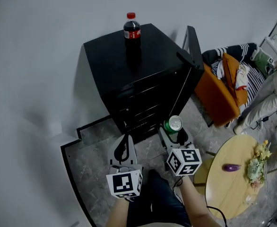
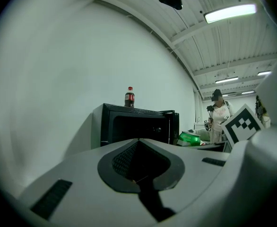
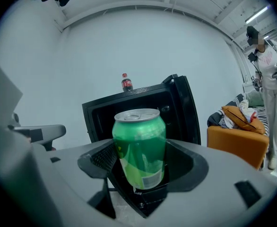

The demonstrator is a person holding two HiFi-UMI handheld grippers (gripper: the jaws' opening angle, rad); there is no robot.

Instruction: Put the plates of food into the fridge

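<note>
A black mini fridge [image 1: 129,70] stands against the wall with its door [image 1: 193,46] swung open to the right. A cola bottle [image 1: 132,30] stands on its top. My right gripper [image 1: 174,132] is shut on an upright green can [image 1: 174,125], held in front of the fridge's open side. In the right gripper view the can [image 3: 139,148] sits between the jaws, with the fridge [image 3: 124,115] behind it. My left gripper [image 1: 123,148] hangs to the left of it, shut with nothing in it. Its jaws [image 2: 139,145] meet, pointing at the fridge [image 2: 134,126].
A round wooden table [image 1: 223,183] at the lower right bears a purple eggplant [image 1: 231,167] and a bunch of greens [image 1: 257,162]. An orange chair [image 1: 219,96] heaped with clothes stands right of the fridge door. A person [image 3: 273,93] stands at the far right.
</note>
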